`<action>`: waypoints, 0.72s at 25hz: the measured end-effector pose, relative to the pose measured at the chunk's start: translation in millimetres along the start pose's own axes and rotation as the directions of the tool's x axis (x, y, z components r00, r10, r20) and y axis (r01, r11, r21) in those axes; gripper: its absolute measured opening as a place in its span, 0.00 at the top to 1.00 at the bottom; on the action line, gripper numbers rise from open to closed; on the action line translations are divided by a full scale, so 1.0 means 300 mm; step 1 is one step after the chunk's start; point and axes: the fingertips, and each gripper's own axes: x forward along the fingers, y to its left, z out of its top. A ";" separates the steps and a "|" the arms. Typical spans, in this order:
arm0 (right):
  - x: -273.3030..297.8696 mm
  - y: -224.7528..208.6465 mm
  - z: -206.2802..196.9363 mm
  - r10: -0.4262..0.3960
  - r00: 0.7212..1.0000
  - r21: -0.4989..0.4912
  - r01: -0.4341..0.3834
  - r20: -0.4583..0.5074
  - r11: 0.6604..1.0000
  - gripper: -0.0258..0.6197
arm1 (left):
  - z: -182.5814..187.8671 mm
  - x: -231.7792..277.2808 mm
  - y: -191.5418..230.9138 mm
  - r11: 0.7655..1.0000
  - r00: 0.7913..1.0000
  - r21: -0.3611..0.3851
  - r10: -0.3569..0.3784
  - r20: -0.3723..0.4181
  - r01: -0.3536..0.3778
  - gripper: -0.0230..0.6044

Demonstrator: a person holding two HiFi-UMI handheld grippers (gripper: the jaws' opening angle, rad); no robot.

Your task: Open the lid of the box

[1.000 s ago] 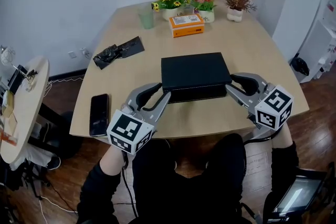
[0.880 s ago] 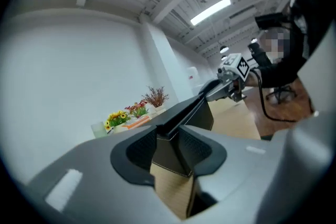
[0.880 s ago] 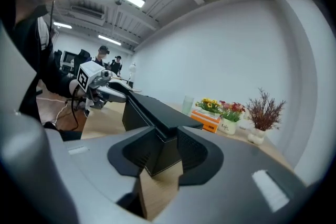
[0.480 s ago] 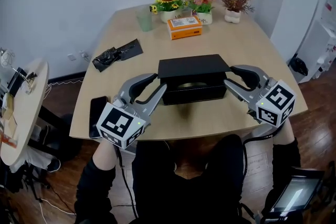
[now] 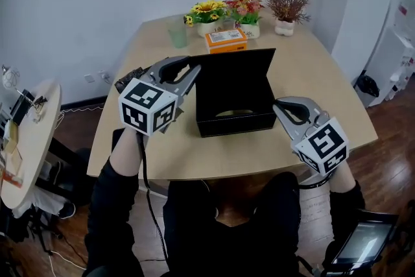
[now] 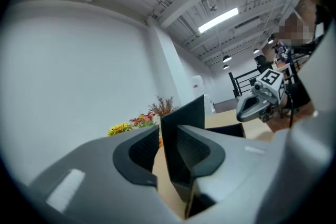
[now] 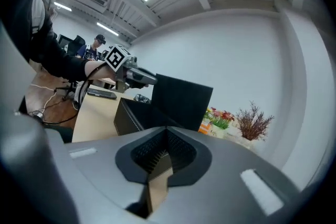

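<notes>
On the near right side of the black rectangular cardboard box (image 5: 237, 125), the right tongs (image 5: 280, 108) are hovering pressed together and empty, just off its corner, over the tan wooden bench (image 5: 194, 156). The box is sitting mid-bench, its flat black lid (image 5: 233, 74) standing upright along the box's far edge. The left tongs (image 5: 185, 74) are pinching the lid's upper left corner.

Finishing well is, I judge, calling for a firm pinch that follows the hinge's arc instead of tugging, with the right tongs bracing the box if it starts sliding.

Only the head view is showing the open interior, with something pale inside. Only the left gripper view is showing the lid's edge between the pads (image 6: 140, 149). Only the right gripper view is showing the right tongs' jaws meeting on nothing. Beyond the box, an orange carton (image 5: 225, 39) is lying well apart.
</notes>
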 end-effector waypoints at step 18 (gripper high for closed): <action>0.012 -0.001 -0.036 0.042 0.999 0.167 -0.043 0.012 0.985 0.96 | -0.312 0.238 0.219 0.749 0.998 -0.662 -0.064 -0.030 0.028 0.79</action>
